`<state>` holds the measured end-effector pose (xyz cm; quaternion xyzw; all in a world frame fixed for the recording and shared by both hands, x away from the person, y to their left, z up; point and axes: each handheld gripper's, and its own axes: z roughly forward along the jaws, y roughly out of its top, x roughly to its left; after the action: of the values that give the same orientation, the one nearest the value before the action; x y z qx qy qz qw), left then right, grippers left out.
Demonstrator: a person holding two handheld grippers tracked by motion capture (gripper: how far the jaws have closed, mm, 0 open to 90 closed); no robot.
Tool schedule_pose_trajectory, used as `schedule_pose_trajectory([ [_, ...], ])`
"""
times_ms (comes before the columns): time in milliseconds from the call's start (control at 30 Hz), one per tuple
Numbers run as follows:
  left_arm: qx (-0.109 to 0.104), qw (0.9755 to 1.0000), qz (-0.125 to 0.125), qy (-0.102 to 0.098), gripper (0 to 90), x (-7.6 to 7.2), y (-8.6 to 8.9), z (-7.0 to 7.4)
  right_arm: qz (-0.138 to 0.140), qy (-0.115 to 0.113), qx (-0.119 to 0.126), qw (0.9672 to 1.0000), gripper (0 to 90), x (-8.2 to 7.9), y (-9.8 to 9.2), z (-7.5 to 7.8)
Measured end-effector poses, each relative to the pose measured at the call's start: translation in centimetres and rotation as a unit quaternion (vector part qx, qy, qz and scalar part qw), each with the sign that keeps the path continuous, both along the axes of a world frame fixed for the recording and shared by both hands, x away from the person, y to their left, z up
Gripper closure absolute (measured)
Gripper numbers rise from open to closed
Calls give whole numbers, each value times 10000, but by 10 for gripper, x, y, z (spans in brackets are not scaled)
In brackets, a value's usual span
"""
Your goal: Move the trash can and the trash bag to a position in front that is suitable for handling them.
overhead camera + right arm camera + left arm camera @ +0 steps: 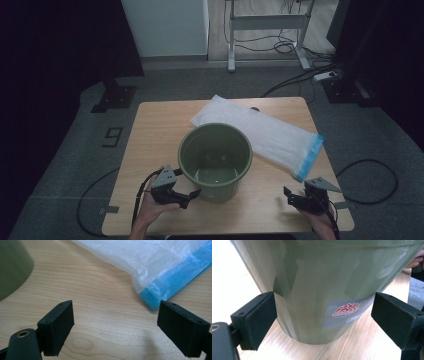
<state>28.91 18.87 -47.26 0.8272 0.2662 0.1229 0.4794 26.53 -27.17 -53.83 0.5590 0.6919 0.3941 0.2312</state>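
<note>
Getting ready to hold the bucket and pick up the bag

The left gripper point(192, 194) is at the near left of the green bucket point(215, 159), jaws apart around its base, not pinching yet. Squeeze slowly so it stays still. The right gripper point(292, 196), jaws apart, should reach far for the bag point(260, 134)'s blue edge.
</note>
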Motion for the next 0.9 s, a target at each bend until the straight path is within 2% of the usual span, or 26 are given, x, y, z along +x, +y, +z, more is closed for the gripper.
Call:
schedule_pose_trajectory([
  [100,65,10000,0,-31,60,1,-4,0,40,1,-2,10000,135,0,2,0],
  [200,-16,10000,42,18,57,5,-10,2,68,37,12,10000,138,0,4,1],
  [300,71,9999,92,-10,56,7,-17,3,36,2,60,10000,142,1,2,3],
  [333,-25,9999,113,8,55,10,-21,2,42,30,21,10000,142,2,2,2],
  [400,-34,9999,115,16,59,12,-24,1,48,46,19,10000,142,2,1,2],
  [500,107,9998,142,-26,60,16,-29,0,-5,32,30,10000,145,2,-1,2],
  [567,10,9997,230,-44,69,16,-30,1,-9,72,6,10000,145,2,-1,0],
  [667,-4,9992,387,-63,82,9,-23,5,-33,3,17,10000,158,1,0,1],
  [733,-17,9986,512,-122,82,1,-12,10,-77,-24,29,10000,159,0,-1,2],
  [900,216,9956,902,-120,71,-16,16,9,-78,-91,81,9999,160,-3,-1,4],
])
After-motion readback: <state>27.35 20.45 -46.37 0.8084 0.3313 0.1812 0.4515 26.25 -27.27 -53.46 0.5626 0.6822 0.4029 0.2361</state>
